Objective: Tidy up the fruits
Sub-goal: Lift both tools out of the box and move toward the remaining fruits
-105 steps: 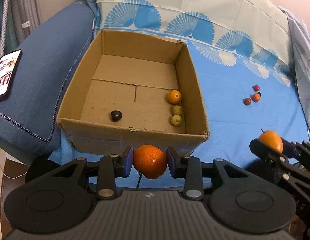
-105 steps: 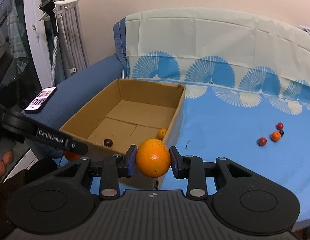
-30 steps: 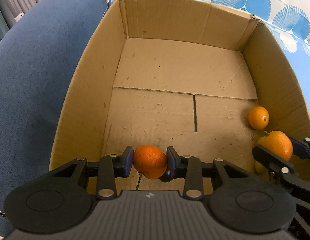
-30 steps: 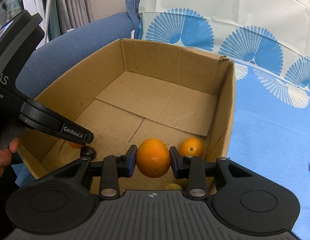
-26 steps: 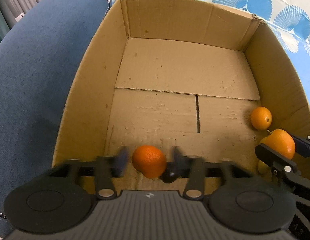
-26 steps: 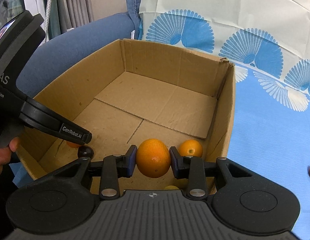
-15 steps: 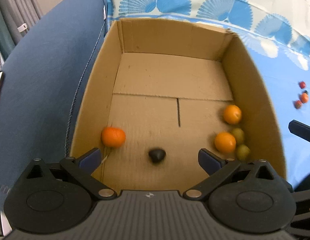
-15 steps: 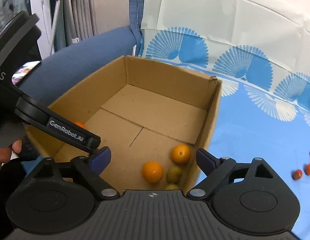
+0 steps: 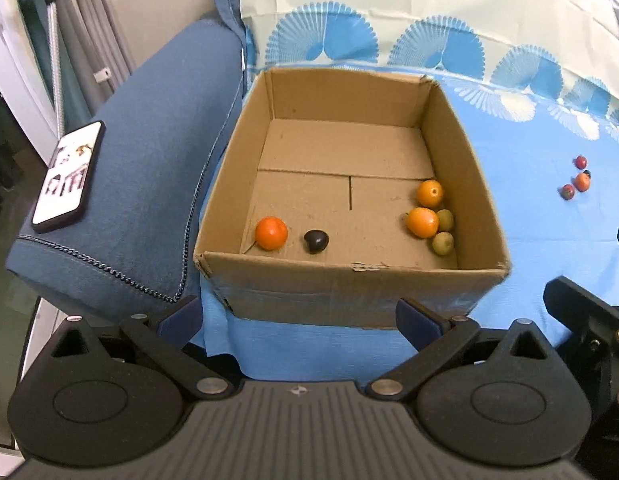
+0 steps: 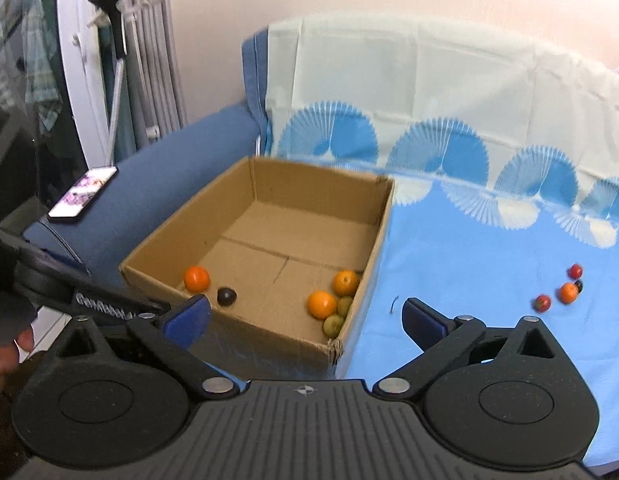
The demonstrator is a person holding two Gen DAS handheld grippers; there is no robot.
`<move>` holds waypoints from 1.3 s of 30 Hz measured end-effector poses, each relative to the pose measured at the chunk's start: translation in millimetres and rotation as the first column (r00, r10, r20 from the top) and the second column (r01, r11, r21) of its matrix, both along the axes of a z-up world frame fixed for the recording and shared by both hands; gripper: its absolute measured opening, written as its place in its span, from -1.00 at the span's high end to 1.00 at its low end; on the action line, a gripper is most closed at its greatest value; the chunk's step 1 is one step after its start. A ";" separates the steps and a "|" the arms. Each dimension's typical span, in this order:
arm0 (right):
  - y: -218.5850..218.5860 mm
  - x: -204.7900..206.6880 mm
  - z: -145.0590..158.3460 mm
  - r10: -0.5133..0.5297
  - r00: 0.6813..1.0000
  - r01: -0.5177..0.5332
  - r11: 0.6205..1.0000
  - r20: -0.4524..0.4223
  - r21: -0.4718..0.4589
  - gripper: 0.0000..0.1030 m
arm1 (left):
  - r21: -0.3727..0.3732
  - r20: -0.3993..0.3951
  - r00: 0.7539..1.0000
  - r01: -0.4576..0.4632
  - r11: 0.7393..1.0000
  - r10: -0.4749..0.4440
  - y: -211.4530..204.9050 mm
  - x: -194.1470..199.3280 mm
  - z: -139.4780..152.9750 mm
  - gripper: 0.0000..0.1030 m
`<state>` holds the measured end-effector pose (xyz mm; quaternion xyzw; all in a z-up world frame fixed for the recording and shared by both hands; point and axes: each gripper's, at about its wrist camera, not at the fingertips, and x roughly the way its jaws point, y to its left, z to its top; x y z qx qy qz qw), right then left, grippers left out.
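A cardboard box (image 9: 229, 184) (image 10: 379, 220) sits on a blue cloth. Inside lie an orange (image 9: 272, 233) (image 10: 197, 278) at the near left, a dark fruit (image 9: 316, 241) (image 10: 226, 296) beside it, and two oranges (image 9: 422, 222) (image 10: 321, 304) with two green fruits (image 9: 443, 243) (image 10: 334, 324) at the right wall. Several small red and orange fruits (image 9: 581, 181) (image 10: 566, 292) lie on the cloth to the right. My left gripper (image 9: 299, 318) is open and empty, in front of the box. My right gripper (image 10: 305, 314) is open and empty, above the box's near right corner.
A blue sofa arm (image 9: 149, 168) runs along the box's left side with a phone (image 9: 67, 176) (image 10: 83, 196) on it. The blue fan-patterned cloth (image 10: 489, 280) spreads to the right. A white stand (image 10: 117, 52) and curtains are at the far left.
Both grippers opened and dropped their oranges into the box. Both have pulled back and up, away from the box.
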<state>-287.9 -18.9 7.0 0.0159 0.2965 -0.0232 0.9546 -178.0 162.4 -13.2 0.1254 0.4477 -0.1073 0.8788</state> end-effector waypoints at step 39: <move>-154.8 -54.4 -6.4 -0.398 0.913 0.392 0.917 0.088 0.078 -0.98 | 0.004 -0.003 0.948 0.318 0.948 -0.318 -185.5 14.2 -13.4 -0.99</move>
